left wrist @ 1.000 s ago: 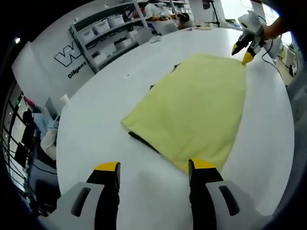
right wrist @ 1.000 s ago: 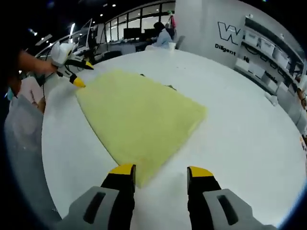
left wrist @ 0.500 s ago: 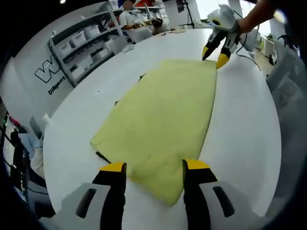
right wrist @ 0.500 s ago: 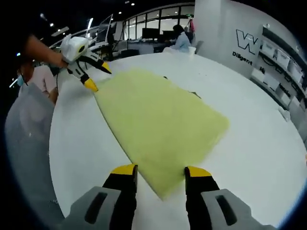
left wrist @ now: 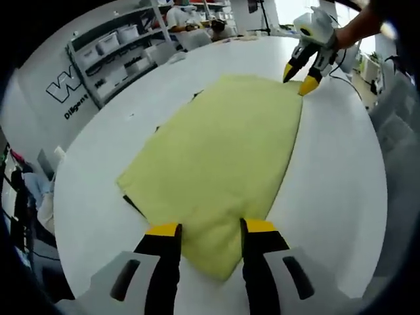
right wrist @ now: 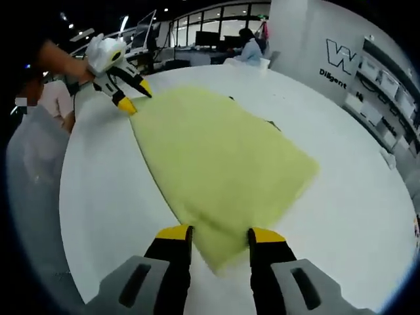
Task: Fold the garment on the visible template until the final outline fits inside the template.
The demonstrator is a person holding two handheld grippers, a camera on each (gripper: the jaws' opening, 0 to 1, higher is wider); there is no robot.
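Note:
A pale yellow garment (left wrist: 223, 151) lies flat on the round white table (left wrist: 335, 177). Dark slivers of the template (left wrist: 131, 201) peek out from under its left edge. My left gripper (left wrist: 210, 228) is open, its jaws straddling the garment's near corner. At the far corner my right gripper (left wrist: 298, 77) is held by a hand and also open. In the right gripper view the garment (right wrist: 223, 164) spreads ahead, with my right gripper (right wrist: 220, 233) open around its near corner. There, the left gripper (right wrist: 134, 97) sits at the far corner. A bit of template (right wrist: 272, 125) shows at the right edge.
Shelves with white bins (left wrist: 125, 42) and a wall logo (left wrist: 69, 88) stand beyond the table. People sit at desks in the background (right wrist: 246, 49). A person's clothing (right wrist: 39, 111) is close to the table's edge on the left.
Both grippers have moved in over their garment corners, so each corner now lies between the jaws. The jaws have narrowed a little. The garment lies as before.

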